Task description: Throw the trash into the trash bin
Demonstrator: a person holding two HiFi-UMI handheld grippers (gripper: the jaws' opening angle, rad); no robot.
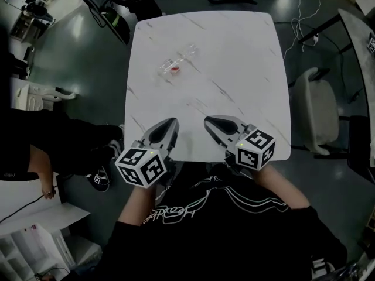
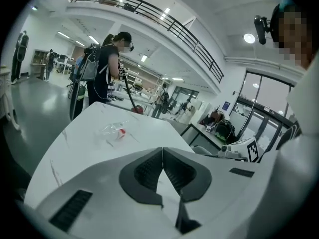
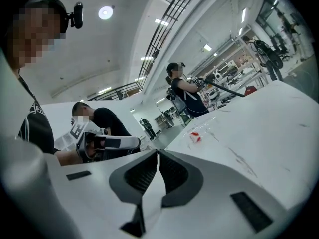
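Note:
The trash, a crumpled clear plastic wrapper with a red bit (image 1: 174, 64), lies on the far half of the white marbled table (image 1: 246, 69). It also shows as a small clear and red scrap (image 2: 115, 130) in the left gripper view and as a red speck (image 3: 195, 136) in the right gripper view. My left gripper (image 1: 173, 122) sits over the table's near edge, shut and empty. My right gripper (image 1: 208, 122) is beside it, also shut with nothing between its jaws. Both point toward the wrapper from well short of it. No trash bin is in view.
A grey chair (image 1: 317, 113) stands at the table's right. A person in black sits at the left (image 1: 53, 148), and another stands beyond the table's far end (image 2: 107, 71). Cables and desks line the far floor.

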